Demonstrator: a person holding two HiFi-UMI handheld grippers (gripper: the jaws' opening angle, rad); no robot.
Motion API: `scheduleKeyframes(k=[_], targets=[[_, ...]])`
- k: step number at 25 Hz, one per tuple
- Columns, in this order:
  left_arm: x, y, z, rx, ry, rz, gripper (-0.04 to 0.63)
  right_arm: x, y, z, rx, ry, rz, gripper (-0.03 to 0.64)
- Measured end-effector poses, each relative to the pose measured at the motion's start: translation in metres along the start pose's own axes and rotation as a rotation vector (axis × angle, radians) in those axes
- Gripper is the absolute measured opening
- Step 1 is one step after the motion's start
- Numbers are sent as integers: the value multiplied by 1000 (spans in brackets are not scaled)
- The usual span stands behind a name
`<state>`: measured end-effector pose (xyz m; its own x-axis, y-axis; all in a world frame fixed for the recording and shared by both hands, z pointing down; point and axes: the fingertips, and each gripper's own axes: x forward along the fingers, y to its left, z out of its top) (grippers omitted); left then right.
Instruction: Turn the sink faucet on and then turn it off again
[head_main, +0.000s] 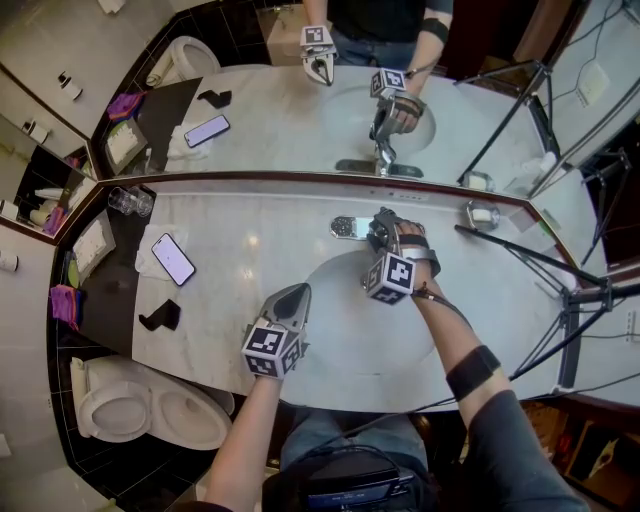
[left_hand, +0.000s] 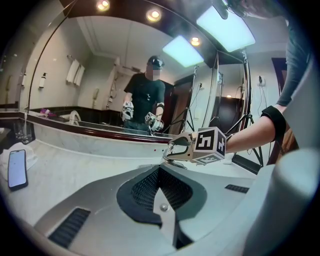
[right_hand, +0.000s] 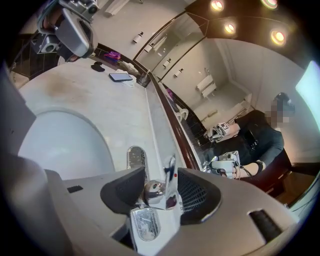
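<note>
Right gripper view, lower middle: base of the faucet (right_hand: 155, 192) hidden behind the jaws of the right hand-held gripper (right_hand: 161, 175). Whether the pads press on the lever, cannot tell.

Head view, centre: faucet mostly covered by that hand-held gripper.

Right gripper view, upper left corner: left hand-held gripper (right_hand: 75, 37) clipped by the frame edge.

Head view, left: black object (head_main: 160, 316) on the desk (head_main: 270, 250), kind unclear. Centre right: small item (head_main: 483, 214), too small to name.

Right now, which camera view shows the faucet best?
The right gripper view: the chrome faucet fills the gap between the right gripper's jaws, close up. The head view shows little of it under that gripper; the left gripper view shows it small, half hidden.
</note>
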<state>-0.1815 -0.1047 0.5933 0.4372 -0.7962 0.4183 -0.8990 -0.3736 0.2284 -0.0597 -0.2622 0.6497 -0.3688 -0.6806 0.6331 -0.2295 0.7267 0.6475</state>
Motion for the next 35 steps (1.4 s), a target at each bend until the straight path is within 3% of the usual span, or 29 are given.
scheduleKeyframes(k=[5, 15, 27, 35], targets=[[-1, 3, -8, -7, 10, 0, 3, -1, 3, 3, 63, -7, -12, 192], [2, 1, -16, -24, 18, -5, 3, 0, 7, 4, -7, -9, -3, 166], [8, -4, -19, -35, 20, -10, 3, 6, 27, -1, -228, 29, -14, 166], [12, -3, -19, -43, 20, -9, 3, 6, 37, 3, -317, 35, -2, 149]])
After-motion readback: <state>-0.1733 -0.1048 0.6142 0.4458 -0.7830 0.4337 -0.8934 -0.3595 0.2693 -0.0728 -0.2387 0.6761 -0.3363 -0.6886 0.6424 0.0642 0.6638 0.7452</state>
